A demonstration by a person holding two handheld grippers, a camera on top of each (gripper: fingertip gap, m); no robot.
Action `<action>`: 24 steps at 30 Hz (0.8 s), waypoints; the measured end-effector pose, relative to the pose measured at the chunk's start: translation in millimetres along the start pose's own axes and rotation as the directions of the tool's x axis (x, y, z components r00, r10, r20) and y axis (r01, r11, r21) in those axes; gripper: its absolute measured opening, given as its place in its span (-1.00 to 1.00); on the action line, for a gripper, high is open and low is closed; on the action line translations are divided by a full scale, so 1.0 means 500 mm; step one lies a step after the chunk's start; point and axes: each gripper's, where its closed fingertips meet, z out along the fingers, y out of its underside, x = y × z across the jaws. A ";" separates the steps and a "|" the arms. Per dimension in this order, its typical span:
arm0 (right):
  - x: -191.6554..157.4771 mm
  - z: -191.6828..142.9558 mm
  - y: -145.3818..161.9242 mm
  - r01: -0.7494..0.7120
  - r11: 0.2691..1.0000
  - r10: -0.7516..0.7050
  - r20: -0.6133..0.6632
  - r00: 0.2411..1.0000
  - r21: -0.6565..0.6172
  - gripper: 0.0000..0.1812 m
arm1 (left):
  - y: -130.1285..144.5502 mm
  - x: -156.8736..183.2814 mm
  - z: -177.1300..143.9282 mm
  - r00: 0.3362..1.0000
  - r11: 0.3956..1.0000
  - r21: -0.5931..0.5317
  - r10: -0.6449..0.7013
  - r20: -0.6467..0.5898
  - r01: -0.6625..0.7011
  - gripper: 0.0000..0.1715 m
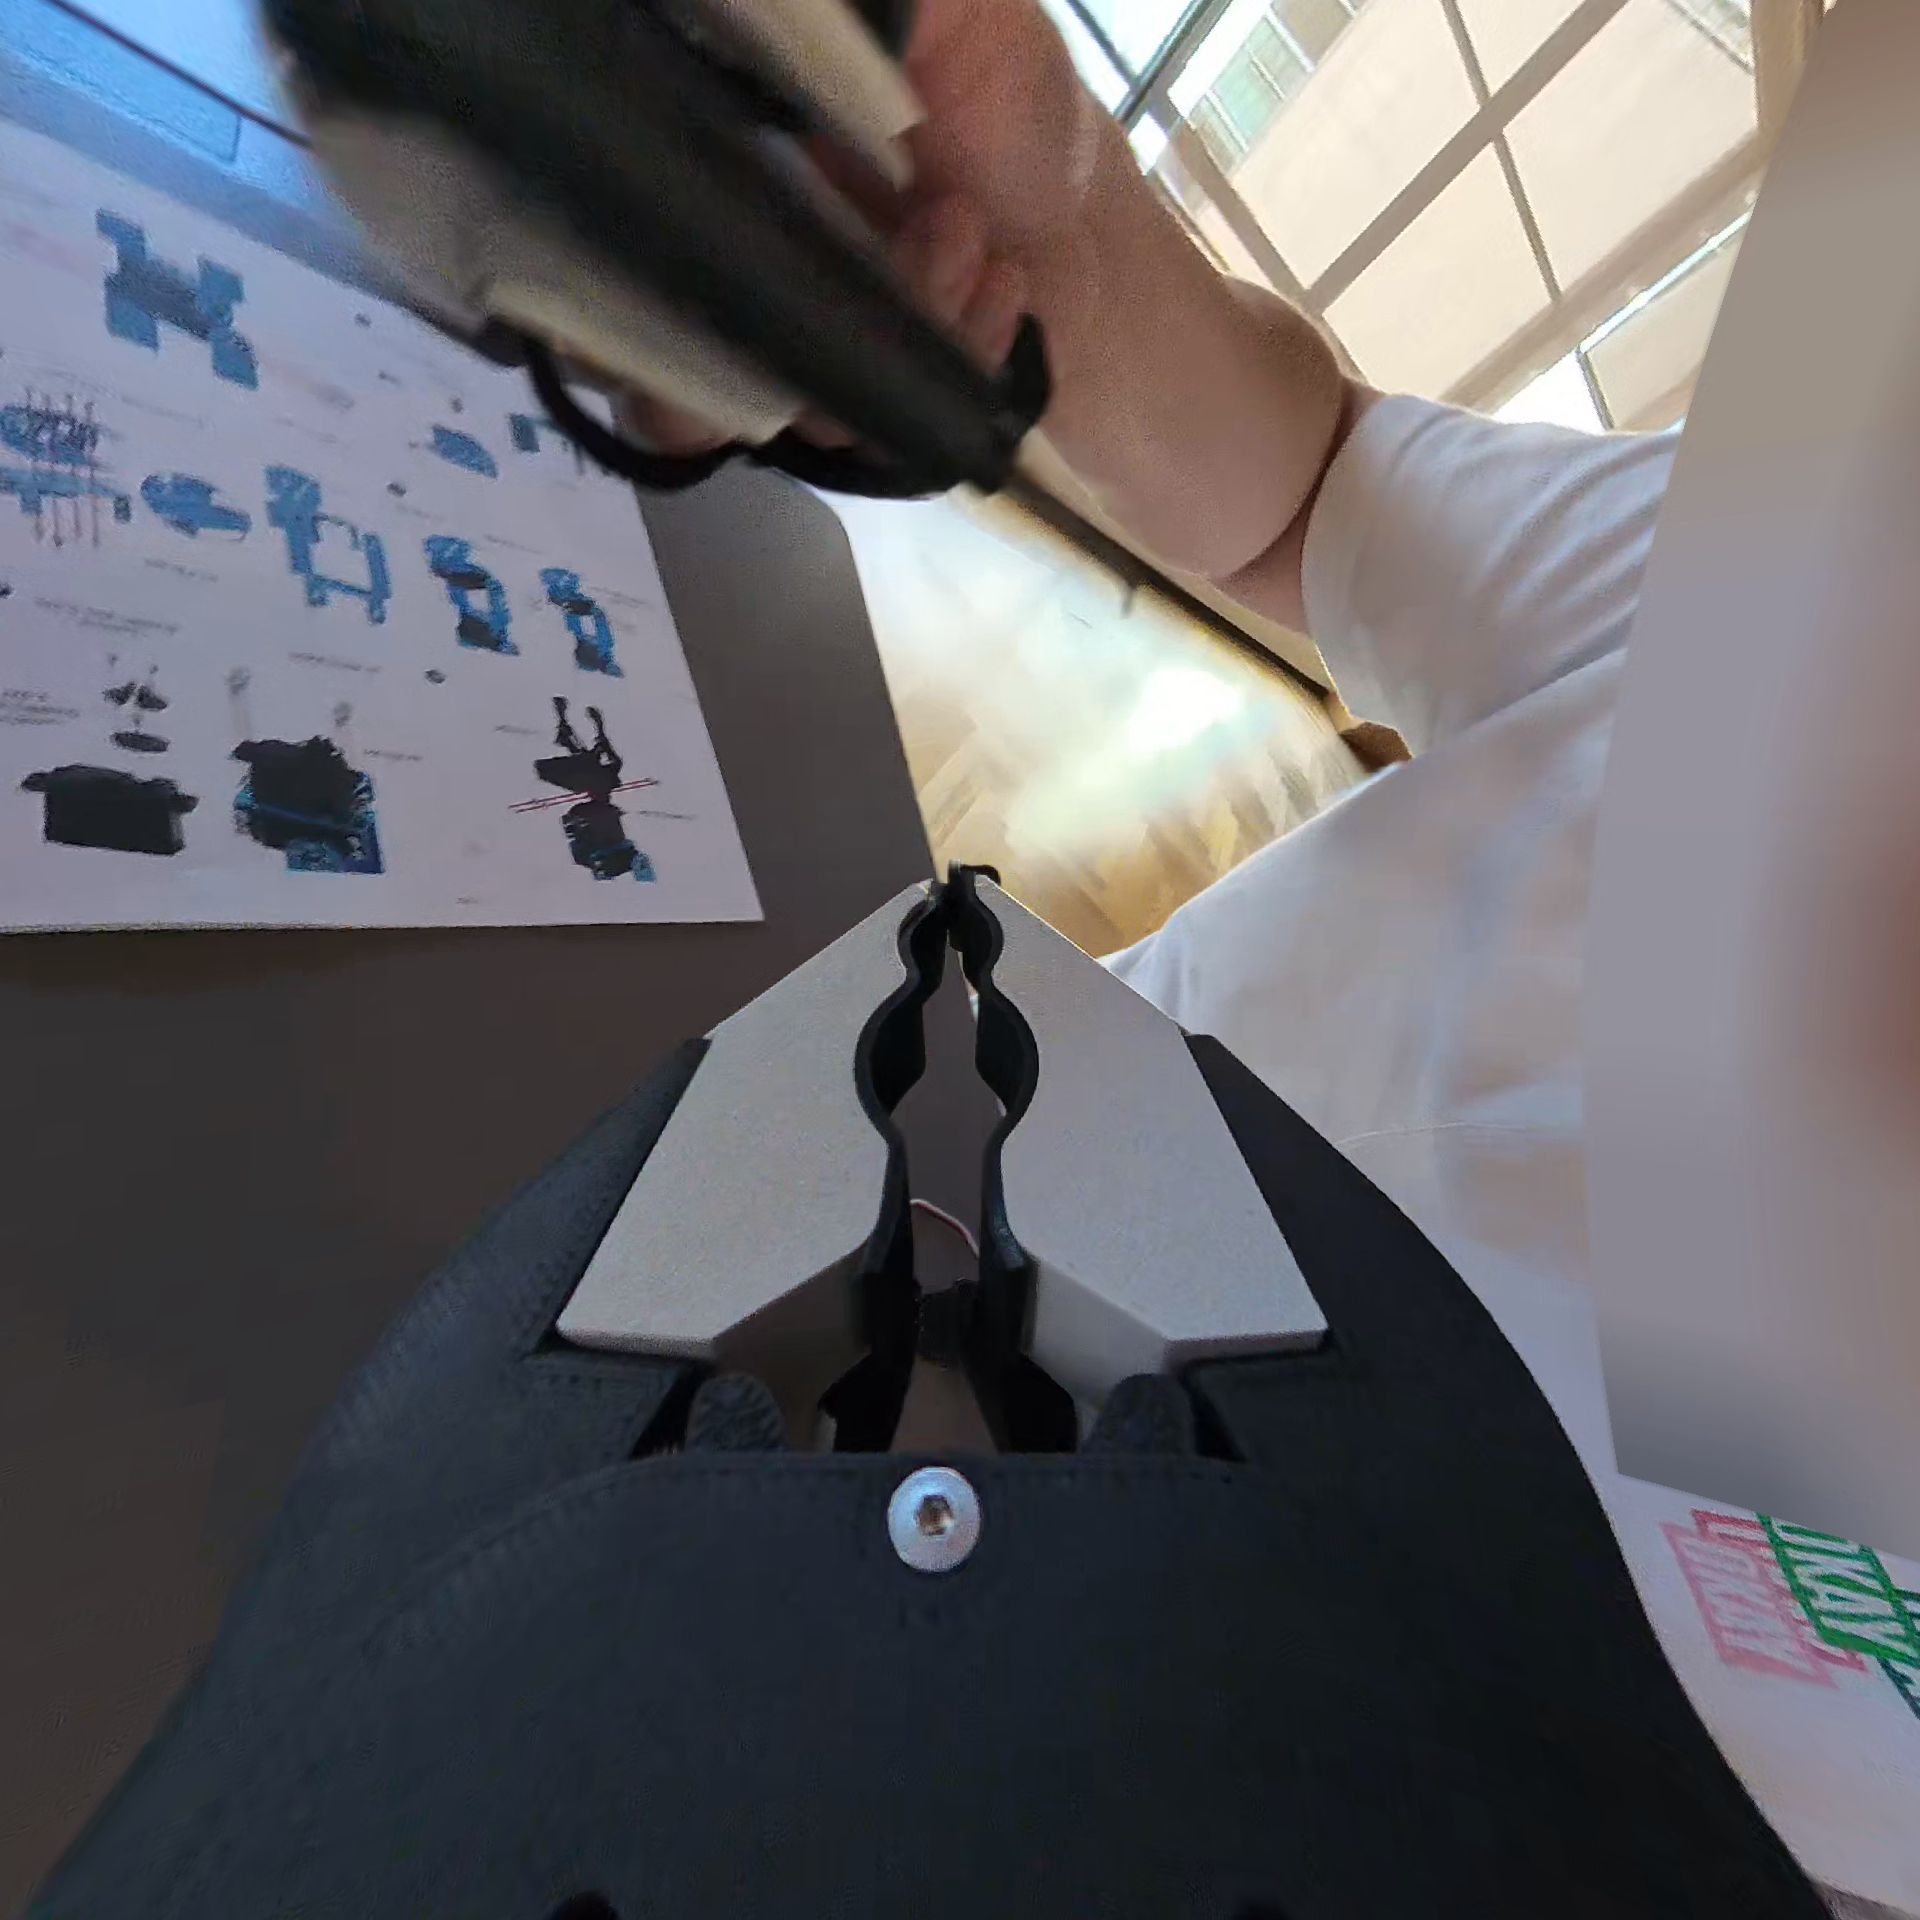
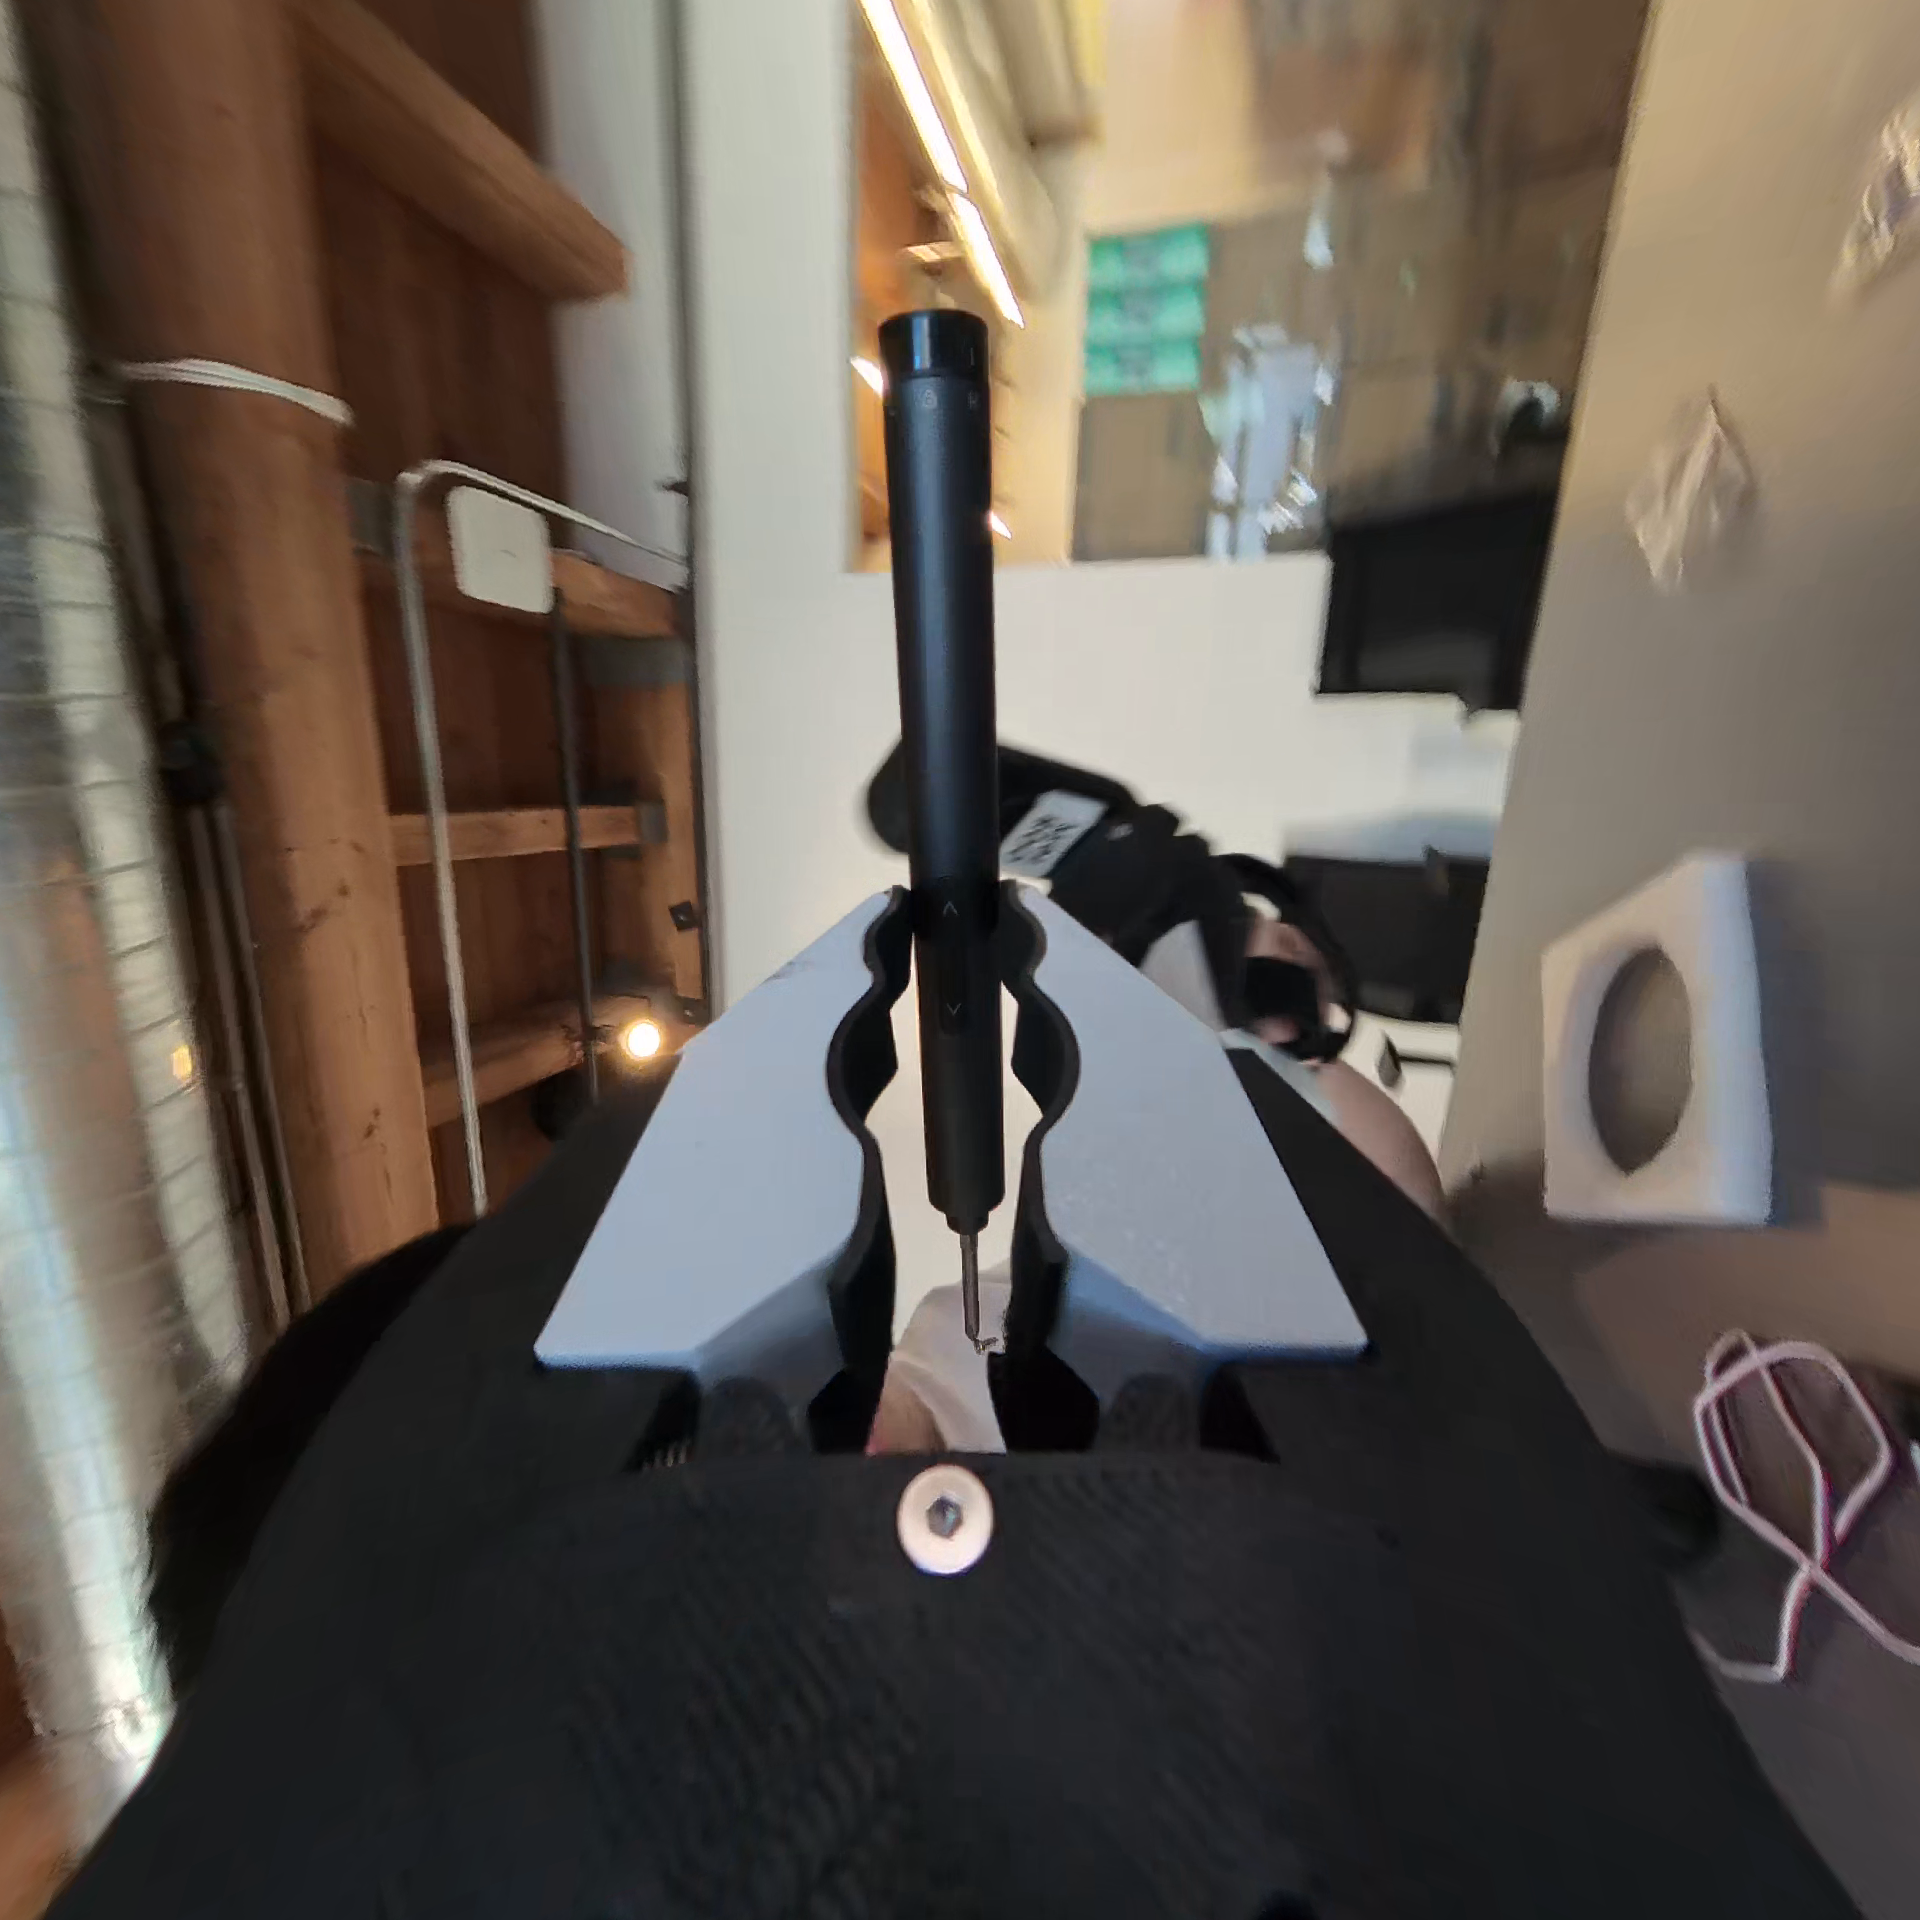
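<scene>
My right gripper (image 2: 956, 914) is shut on a slim black electric screwdriver (image 2: 940, 623). The fingertips clamp it low on the body, by its two arrow buttons. The body stands up past the tips, and the thin bit (image 2: 971, 1288) points back between the fingers. My left gripper (image 1: 961, 899) is shut with its tips touching; a tiny dark speck at the tips is too small to identify. It hovers past the corner of a dark table (image 1: 312, 1143). The right gripper (image 1: 675, 260), blurred and held by a hand (image 1: 1039, 239), also shows at the top of the left wrist view.
A white sheet printed with blue and black part drawings (image 1: 312, 571) lies on the table, a laptop (image 1: 135, 94) beyond it. A person's white sleeve (image 1: 1455, 831) fills the right. In the right wrist view, a white block with a round hole (image 2: 1662, 1049) is at right and wooden beams (image 2: 260, 623) at left. The left gripper's tips are roughly 12 centimetres from the right gripper's.
</scene>
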 end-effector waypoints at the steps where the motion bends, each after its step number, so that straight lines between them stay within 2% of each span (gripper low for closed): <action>1: 0.010 0.010 0.008 -0.013 1.000 0.013 -0.030 0.999 -0.016 -0.84 | 0.000 0.018 0.000 1.000 1.000 0.014 0.018 -0.004 -0.018 -1.00; 5: 0.045 0.046 0.035 -0.071 0.994 0.062 -0.108 0.992 -0.082 -0.84 | 0.009 0.056 -0.003 0.999 0.999 0.026 0.037 0.008 -0.037 -1.00; 11: 0.074 0.082 0.073 -0.113 0.978 0.083 -0.167 0.983 -0.176 -0.84 | 0.024 0.060 -0.020 0.998 0.999 0.001 0.034 0.056 -0.035 -1.00; 24: 0.107 0.096 0.076 -0.174 0.957 0.127 -0.206 0.970 -0.230 -0.83 | 0.010 0.051 -0.041 0.999 1.000 -0.010 0.019 0.048 -0.019 -1.00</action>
